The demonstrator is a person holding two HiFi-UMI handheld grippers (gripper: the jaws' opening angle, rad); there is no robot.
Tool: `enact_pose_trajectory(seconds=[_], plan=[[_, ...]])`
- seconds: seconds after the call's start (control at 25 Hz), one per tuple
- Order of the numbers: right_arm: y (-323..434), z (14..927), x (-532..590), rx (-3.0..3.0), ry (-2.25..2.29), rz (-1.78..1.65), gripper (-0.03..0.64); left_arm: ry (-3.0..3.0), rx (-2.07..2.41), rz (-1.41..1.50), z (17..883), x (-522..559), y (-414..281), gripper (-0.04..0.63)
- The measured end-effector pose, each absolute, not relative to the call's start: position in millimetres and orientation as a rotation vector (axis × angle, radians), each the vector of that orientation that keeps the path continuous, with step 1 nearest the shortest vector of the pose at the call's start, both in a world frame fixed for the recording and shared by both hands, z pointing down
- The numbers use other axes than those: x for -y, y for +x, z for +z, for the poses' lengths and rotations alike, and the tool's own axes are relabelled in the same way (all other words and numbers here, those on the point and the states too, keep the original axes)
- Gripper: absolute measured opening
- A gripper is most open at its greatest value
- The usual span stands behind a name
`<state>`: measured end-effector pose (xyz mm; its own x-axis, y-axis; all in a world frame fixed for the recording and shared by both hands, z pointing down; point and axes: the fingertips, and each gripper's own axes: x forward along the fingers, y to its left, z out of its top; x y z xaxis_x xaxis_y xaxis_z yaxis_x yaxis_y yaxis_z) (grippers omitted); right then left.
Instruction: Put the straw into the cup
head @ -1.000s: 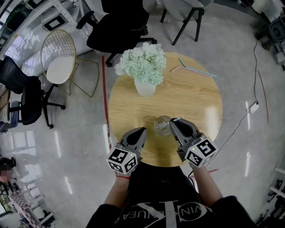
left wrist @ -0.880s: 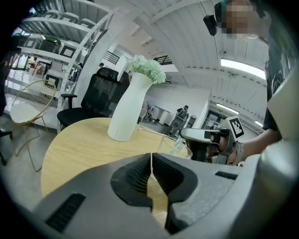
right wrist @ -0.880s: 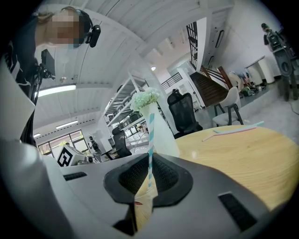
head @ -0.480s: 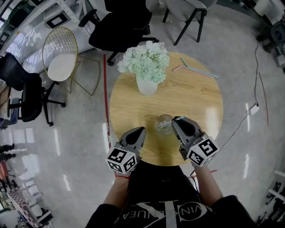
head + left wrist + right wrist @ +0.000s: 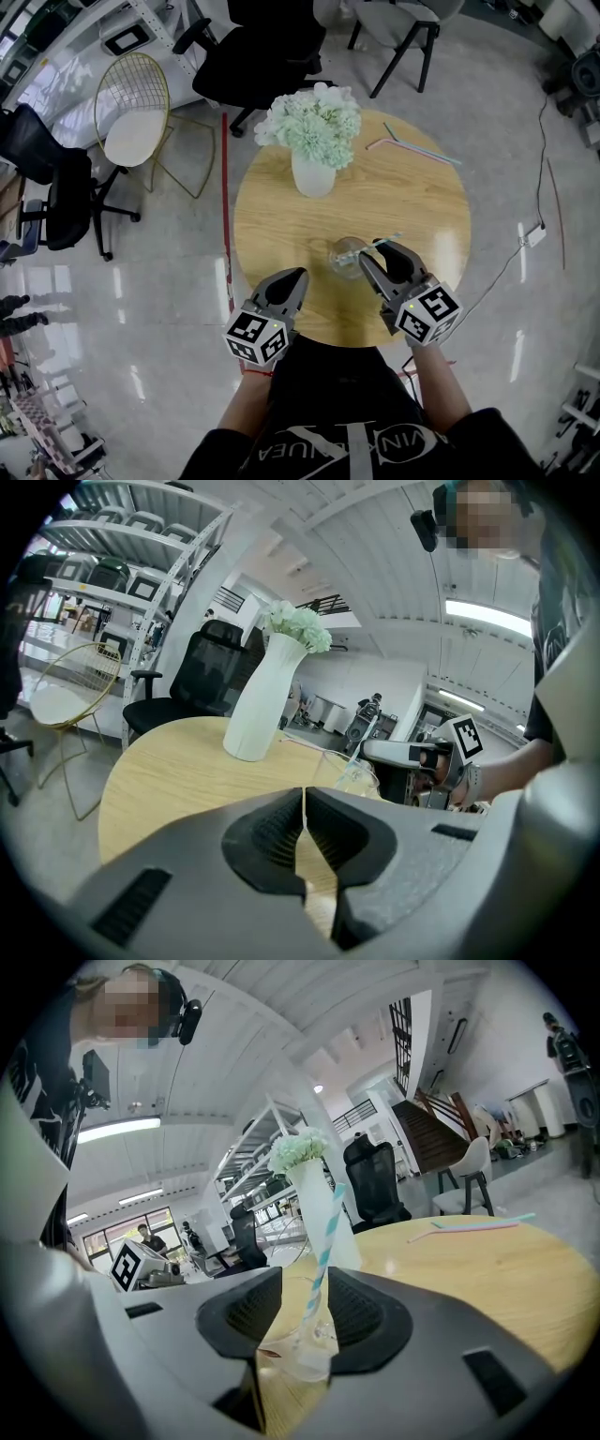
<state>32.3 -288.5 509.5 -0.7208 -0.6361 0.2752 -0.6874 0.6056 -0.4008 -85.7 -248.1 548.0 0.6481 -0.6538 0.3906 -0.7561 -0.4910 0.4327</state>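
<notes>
A clear cup (image 5: 347,259) stands on the round wooden table (image 5: 422,202) near its front edge. A blue-and-white striped straw (image 5: 385,240) leans in the cup, its top slanting right. My right gripper (image 5: 379,259) sits just right of the cup. Its jaws have just been opening and now stand open. In the right gripper view the straw (image 5: 321,1258) rises from the cup (image 5: 305,1356) between the spread pads of the right gripper (image 5: 307,1314), gripped by neither. My left gripper (image 5: 290,283) is shut and empty, left of the cup; its closed jaws (image 5: 304,825) point toward the cup (image 5: 357,772).
A white vase (image 5: 313,175) of pale green flowers (image 5: 315,120) stands at the table's far side. Two spare straws, one pink (image 5: 379,142) and one pale blue (image 5: 420,150), lie at the far right. Chairs ring the table beyond it.
My right gripper's jaws have spread apart and let go of the straw, which now leans in the cup. The left gripper has stayed put.
</notes>
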Motion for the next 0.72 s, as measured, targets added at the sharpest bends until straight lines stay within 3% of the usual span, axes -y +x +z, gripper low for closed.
enact_pose_trajectory(seconds=[0.72], plan=[[54,518,263,2.667,1.15,0.784,0.146,2.278,1.124,0.217,545,226,-80,0.017]])
